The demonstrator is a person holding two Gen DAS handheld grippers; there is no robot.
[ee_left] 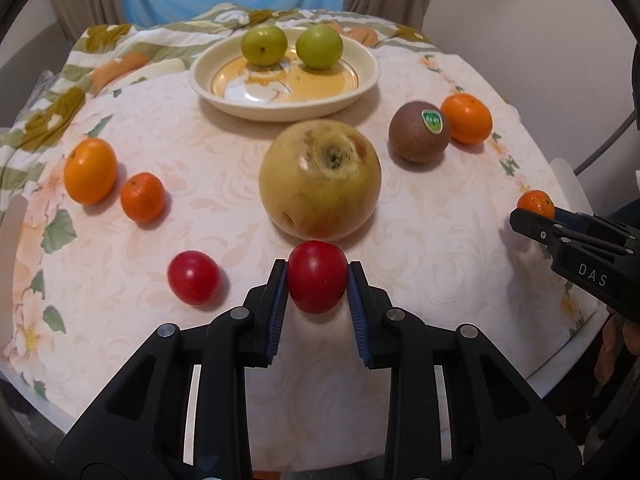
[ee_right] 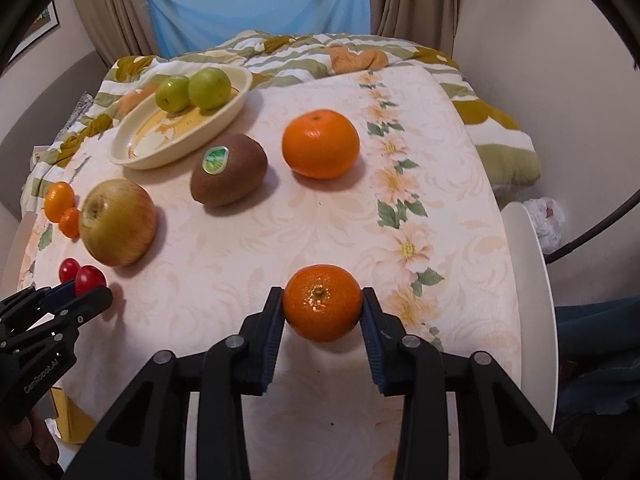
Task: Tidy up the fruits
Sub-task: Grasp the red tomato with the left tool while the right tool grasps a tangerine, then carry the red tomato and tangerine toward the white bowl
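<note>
My left gripper [ee_left: 318,276] is shut on a red cherry tomato [ee_left: 317,276] at the near edge of the table; the same gripper [ee_right: 86,286] shows at the left of the right wrist view. My right gripper [ee_right: 323,308] is shut on a small mandarin [ee_right: 322,307], its blue pads pressing both sides. A second red tomato [ee_left: 194,283] lies left of the held one. A cream plate [ee_left: 360,92] at the back holds two green fruits [ee_left: 264,45] [ee_left: 319,46]. A yellow apple [ee_left: 320,178], a kiwi [ee_left: 419,131] and a mandarin [ee_left: 467,118] lie between.
Two more orange fruits [ee_left: 90,170] [ee_left: 143,197] sit at the table's left. A floral cloth [ee_right: 404,208] covers the table, with a striped blanket [ee_right: 304,52] bunched behind. A white rim [ee_right: 532,264] edges the right side. A hand [ee_left: 616,344] shows at far right.
</note>
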